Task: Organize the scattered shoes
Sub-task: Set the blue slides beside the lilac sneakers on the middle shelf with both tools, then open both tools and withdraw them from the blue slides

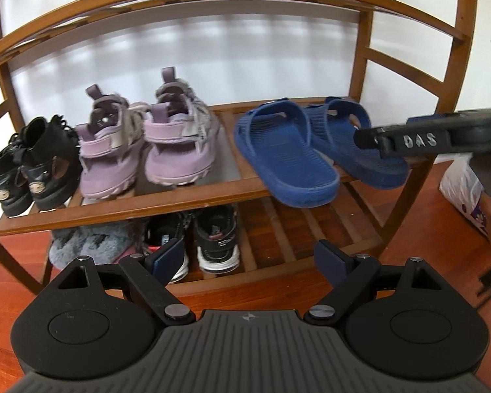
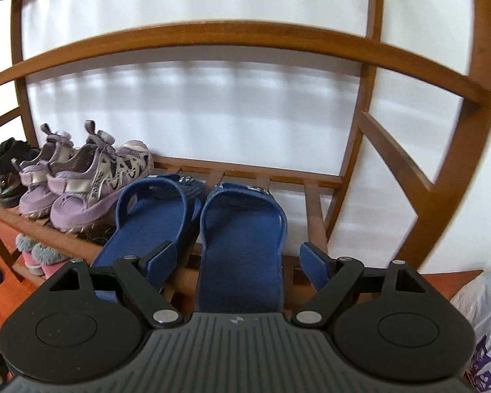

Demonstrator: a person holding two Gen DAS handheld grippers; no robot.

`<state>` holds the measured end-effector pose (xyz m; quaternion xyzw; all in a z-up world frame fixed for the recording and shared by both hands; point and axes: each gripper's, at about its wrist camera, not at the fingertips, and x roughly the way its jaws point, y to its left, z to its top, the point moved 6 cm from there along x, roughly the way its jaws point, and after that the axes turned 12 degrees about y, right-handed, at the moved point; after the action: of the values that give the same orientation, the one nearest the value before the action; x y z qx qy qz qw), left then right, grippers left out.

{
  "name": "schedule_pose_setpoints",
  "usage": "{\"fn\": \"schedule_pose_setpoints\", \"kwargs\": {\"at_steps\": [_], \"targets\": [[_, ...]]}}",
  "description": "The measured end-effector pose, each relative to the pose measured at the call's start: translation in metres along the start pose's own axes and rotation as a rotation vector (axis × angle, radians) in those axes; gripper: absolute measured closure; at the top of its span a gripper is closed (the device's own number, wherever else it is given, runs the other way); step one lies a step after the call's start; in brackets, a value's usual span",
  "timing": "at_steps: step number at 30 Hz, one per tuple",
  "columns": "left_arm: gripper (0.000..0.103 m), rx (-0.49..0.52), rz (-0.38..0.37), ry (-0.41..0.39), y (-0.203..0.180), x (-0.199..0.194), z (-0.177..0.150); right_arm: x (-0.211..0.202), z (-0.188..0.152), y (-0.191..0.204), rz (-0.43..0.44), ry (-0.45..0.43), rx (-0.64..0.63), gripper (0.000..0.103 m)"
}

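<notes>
- Two blue slippers (image 2: 193, 226) lie side by side on the middle shelf (image 1: 167, 201) of the wooden rack (image 2: 419, 170), heels overhanging its front edge.
- Right gripper (image 2: 237, 260) hangs released; the right-hand slipper's heel lies between its spread fingers, untouched.
- Left gripper (image 1: 250, 257) is spread wide, empty.
- Purple sneakers (image 1: 147, 145) stand at nine o'clock of the slippers, black shoes (image 1: 26, 167) beyond.

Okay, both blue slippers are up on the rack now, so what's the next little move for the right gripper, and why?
Probably back the right gripper away. Its jaws are open, and the blue slippers lie side by side on the rack, heels overhanging the front edge. Nothing is held.
</notes>
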<state>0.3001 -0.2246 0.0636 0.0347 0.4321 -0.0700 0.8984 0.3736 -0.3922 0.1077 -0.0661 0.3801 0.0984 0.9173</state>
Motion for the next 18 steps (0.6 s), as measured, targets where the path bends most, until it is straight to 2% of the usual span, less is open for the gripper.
{"fn": "schedule_pose_setpoints", "kwargs": {"at_steps": [4, 7, 8, 11, 13, 15, 17, 18], "targets": [[0.015, 0.005, -0.028, -0.013, -0.008, 0.003, 0.002, -0.015, -0.014, -0.003, 0.019, 0.000, 0.011, 0.016], [0.019, 0.011, -0.044, -0.028, -0.012, 0.003, 0.003, -0.025, -0.026, -0.006, 0.030, 0.001, 0.019, 0.017], [0.023, 0.016, -0.049, -0.038, -0.014, 0.003, 0.004, -0.029, -0.031, -0.007, 0.030, 0.000, 0.022, 0.020], [0.050, 0.017, -0.067, -0.053, -0.018, 0.004, 0.007, -0.033, -0.040, -0.010, 0.035, 0.001, 0.030, 0.036], [0.077, 0.008, -0.091, -0.055, -0.020, 0.006, 0.009, -0.034, -0.045, -0.013, 0.045, 0.004, 0.039, 0.049], [0.089, 0.007, -0.108, -0.056, -0.021, 0.008, 0.010, -0.034, -0.048, -0.015, 0.056, 0.012, 0.049, 0.072], [0.091, 0.016, -0.119, -0.060, -0.025, 0.010, 0.013, -0.031, -0.051, -0.017, 0.068, 0.025, 0.052, 0.080], [0.091, 0.024, -0.126, -0.064, -0.027, 0.010, 0.015, -0.030, -0.052, -0.017, 0.071, 0.026, 0.052, 0.081]]}}
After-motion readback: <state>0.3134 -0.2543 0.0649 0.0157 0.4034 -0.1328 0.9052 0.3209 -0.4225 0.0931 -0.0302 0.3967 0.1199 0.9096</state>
